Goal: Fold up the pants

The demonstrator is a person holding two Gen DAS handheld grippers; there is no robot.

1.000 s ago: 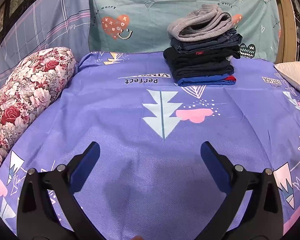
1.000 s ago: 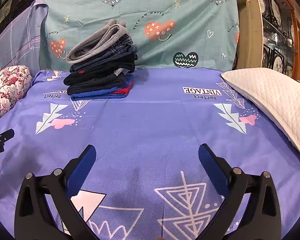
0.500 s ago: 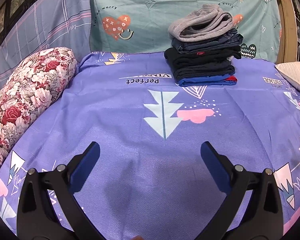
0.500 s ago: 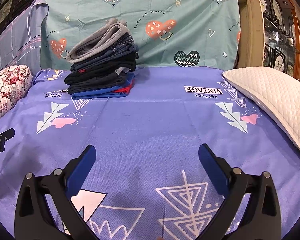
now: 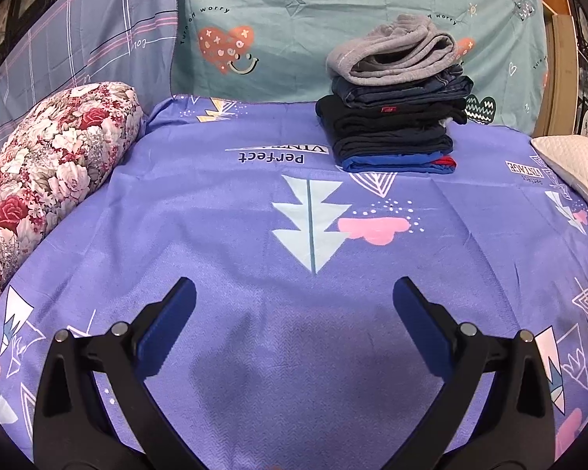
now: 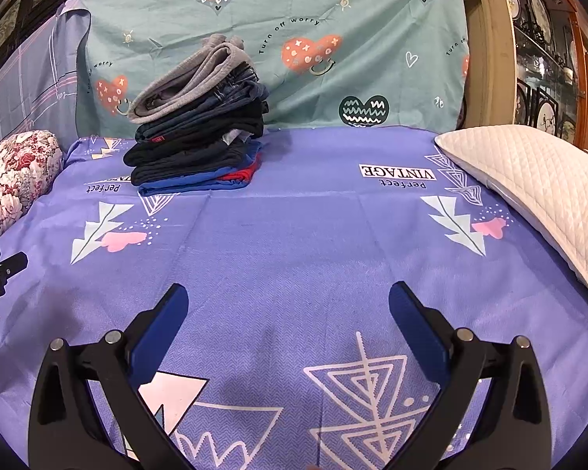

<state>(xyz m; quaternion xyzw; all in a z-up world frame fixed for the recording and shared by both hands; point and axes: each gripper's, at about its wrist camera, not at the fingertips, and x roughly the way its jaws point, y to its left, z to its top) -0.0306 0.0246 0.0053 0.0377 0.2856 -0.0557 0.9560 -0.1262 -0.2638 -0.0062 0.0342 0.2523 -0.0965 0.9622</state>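
A stack of folded pants [image 5: 396,109] stands at the far side of the bed, grey pair on top, then denim, black and blue ones; it also shows in the right wrist view [image 6: 200,125]. My left gripper [image 5: 294,301] is open and empty, hovering over the purple patterned sheet [image 5: 235,215], well short of the stack. My right gripper [image 6: 288,305] is open and empty over the same sheet [image 6: 294,235]. The left gripper's tip shows at the left edge of the right wrist view [image 6: 4,270].
A floral bolster [image 5: 47,164] lies along the left side. A white quilted pillow [image 6: 537,188] lies on the right. A teal heart-print cloth [image 6: 294,39] hangs behind the bed. A wooden cabinet [image 6: 548,58] stands at far right.
Both views have edged slightly closer to the stack and shifted a little. Both grippers stay open and empty.
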